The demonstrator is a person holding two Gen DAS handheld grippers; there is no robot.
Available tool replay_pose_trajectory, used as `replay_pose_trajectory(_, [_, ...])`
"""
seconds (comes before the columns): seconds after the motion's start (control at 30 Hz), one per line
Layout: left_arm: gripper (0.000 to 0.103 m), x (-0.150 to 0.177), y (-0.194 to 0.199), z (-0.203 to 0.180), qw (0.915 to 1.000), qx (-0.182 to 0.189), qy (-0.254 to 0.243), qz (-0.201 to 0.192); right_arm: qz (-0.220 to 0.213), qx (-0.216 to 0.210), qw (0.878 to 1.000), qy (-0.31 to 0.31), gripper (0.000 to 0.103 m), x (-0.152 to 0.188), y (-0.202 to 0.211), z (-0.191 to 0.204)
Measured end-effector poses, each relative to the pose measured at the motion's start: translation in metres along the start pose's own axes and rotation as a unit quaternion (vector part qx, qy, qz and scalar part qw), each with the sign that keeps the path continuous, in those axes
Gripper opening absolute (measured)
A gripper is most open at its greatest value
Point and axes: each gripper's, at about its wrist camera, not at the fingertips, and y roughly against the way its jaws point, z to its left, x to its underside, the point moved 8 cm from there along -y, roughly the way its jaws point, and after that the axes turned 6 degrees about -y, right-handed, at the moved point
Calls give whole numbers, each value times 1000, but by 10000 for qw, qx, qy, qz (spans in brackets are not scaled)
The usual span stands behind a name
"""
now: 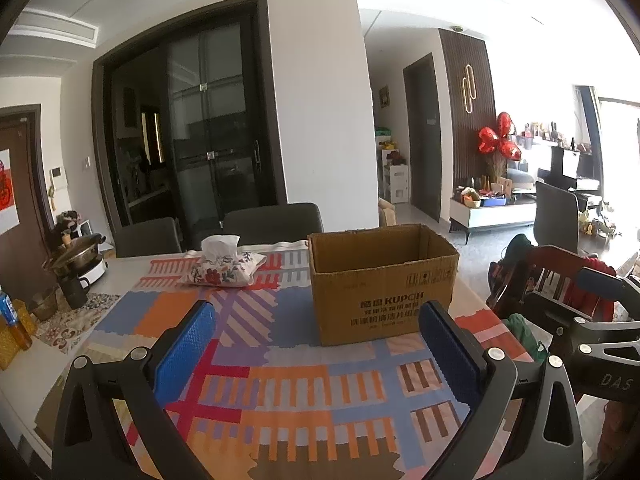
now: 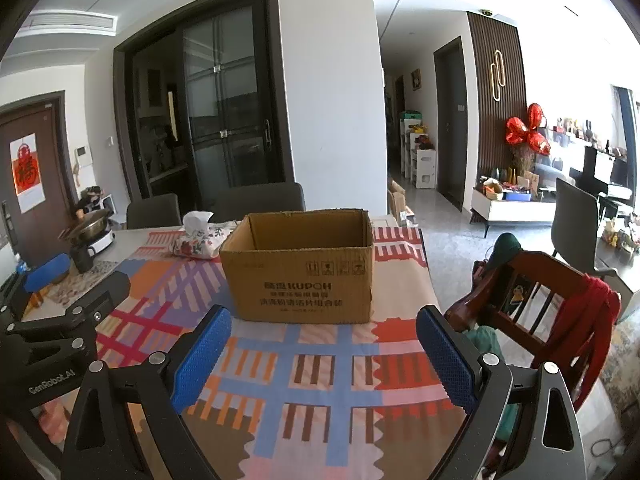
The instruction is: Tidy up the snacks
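the cardboard box (image 2: 298, 266) stands open-topped on the patterned tablecloth (image 2: 320, 380), in the middle of the right wrist view and right of centre in the left wrist view (image 1: 382, 286). its flaps are gone or folded away, its near face carries dark printed lettering and handling symbols, and what shows of its inside looks bare. no snacks can be made out in either view.

the left gripper (image 1: 316, 346) hovers low over the cloth at the bottom of its frame, blue-padded fingers (image 1: 186, 350) spread wide with nothing between them; its right finger overlaps the box's lower right corner in the picture. the right gripper (image 2: 324, 354) is likewise wide open and empty, just short of the box's near face. each gripper's black frame shows at the edge of the other's view.

behind the box to the left lies a floral fabric tissue holder (image 1: 222, 268) with a white tissue sticking up. at the far left edge of the table sit a metal pot on a white cooker (image 1: 82, 258) and a dark mug (image 1: 74, 292). two dark chairs (image 1: 274, 222) stand behind the table. at the right, beside the table, a red wooden chair (image 2: 532, 300) carries a red cloth (image 2: 584, 320). red foil balloons (image 2: 526, 130) sit in the upper right.
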Motion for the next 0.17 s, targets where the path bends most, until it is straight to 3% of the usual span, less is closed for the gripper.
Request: replay_pose_trajectory(0.17, [103, 1, -2, 1, 10000, -3, 31, 27, 33, -5, 10000, -4, 95, 2, -1, -1])
